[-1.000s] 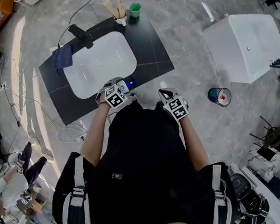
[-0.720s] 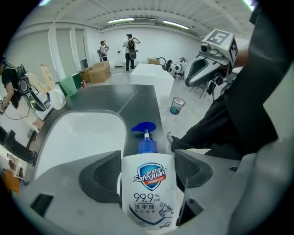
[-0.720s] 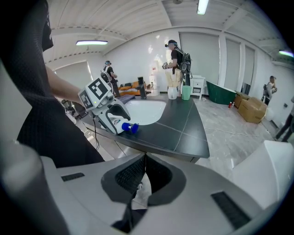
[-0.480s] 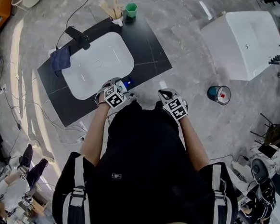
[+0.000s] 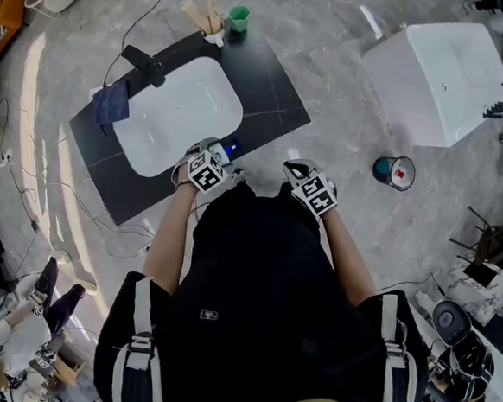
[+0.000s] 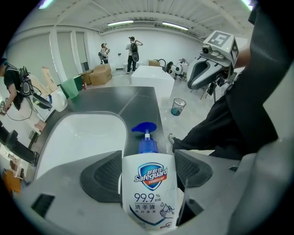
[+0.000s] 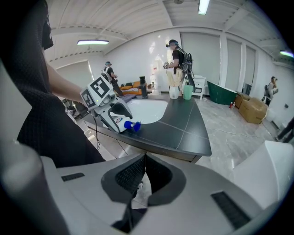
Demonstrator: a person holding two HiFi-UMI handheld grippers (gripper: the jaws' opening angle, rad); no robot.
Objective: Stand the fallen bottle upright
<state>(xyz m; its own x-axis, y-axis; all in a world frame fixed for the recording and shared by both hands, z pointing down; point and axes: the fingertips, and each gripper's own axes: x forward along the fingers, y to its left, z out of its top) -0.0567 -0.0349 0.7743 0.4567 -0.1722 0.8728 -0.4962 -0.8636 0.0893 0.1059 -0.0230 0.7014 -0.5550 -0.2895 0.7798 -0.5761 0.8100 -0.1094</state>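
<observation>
Pinching the lying bottle [image 6: 149, 202] in the left gripper [image 6: 147, 170] at the counter's [image 6: 138, 103] near edge; holding the right gripper [image 7: 143, 172] closed, empty. Risking the smooth plastic slipping off that edge while tilting up.

Black countertop [image 5: 273, 89], white basin [image 5: 178, 116] inset; green cup [image 5: 239, 17], blue cloth [image 5: 112, 105] on top.

I see a big open test hall: a lone dark surface [image 5: 273, 89] with a white sink [image 5: 178, 116] stands on grey stone floor [image 5: 342, 38] amid loose cables [image 5: 28, 200], a freestanding tub [image 5: 435, 76], cardboard boxes [image 6: 98, 73], and strip lights [image 6: 120, 23] overhead.
</observation>
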